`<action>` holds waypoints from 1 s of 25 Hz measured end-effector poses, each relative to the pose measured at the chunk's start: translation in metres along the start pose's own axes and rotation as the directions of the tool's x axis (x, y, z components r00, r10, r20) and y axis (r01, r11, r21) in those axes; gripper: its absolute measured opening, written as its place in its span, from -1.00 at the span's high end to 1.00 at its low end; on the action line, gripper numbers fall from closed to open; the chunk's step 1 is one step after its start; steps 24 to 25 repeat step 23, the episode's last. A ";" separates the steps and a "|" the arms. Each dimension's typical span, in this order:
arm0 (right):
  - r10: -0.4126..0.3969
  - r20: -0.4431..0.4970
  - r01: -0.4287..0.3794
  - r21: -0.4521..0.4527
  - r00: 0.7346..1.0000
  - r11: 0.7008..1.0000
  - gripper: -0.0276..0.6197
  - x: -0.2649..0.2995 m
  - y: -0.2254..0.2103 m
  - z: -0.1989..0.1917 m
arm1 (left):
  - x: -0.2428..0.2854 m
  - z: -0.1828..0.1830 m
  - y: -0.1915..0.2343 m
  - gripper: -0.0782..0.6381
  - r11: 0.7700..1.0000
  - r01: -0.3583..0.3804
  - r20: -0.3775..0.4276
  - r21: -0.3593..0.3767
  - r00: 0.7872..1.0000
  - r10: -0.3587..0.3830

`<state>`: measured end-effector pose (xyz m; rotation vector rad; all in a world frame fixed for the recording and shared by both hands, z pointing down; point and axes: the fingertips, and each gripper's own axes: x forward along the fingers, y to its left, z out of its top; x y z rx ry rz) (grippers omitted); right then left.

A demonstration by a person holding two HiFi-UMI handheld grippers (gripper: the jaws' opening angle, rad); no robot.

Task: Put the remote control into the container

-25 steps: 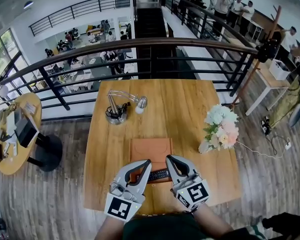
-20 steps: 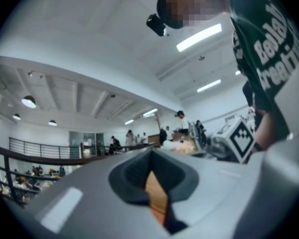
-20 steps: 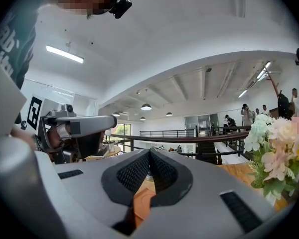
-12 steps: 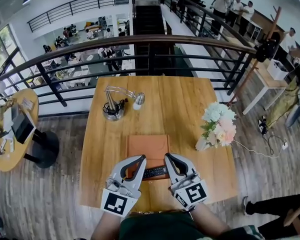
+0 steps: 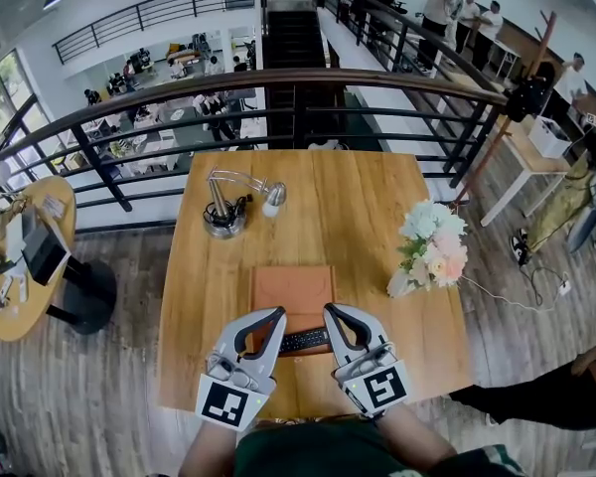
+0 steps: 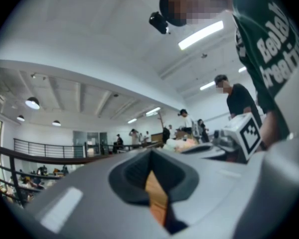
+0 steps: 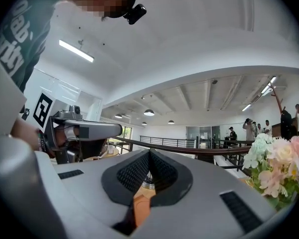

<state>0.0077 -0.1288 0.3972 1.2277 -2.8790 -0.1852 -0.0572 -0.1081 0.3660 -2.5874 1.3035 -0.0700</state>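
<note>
The black remote control (image 5: 305, 341) lies crosswise at the near end of the flat brown container (image 5: 293, 288) on the wooden table (image 5: 377, 207). My left gripper (image 5: 276, 316) rests just left of the remote, its jaws closed tip to tip on nothing. My right gripper (image 5: 330, 312) sits just right of the remote, also shut and empty. In the left gripper view the left gripper (image 6: 150, 156) shows its pads meeting, with the brown container's surface seen below them. The right gripper (image 7: 149, 154) likewise has its pads together in the right gripper view.
A metal holder with a small desk lamp (image 5: 228, 215) stands at the table's far left. A bouquet of pale flowers (image 5: 432, 251) stands at the right edge. A dark railing (image 5: 298, 82) runs behind the table. A person's dark-clad limb (image 5: 546, 396) reaches in at the lower right.
Both grippers have stayed shut on either side of the remote. The view has drifted slightly, and a person's limb has come into view at the lower right.
</note>
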 end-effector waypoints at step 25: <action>0.022 0.050 -0.021 -0.025 0.999 0.999 0.87 0.001 0.005 0.011 | 0.001 0.006 -0.004 0.79 0.999 0.029 0.031 -0.045 0.999 -0.028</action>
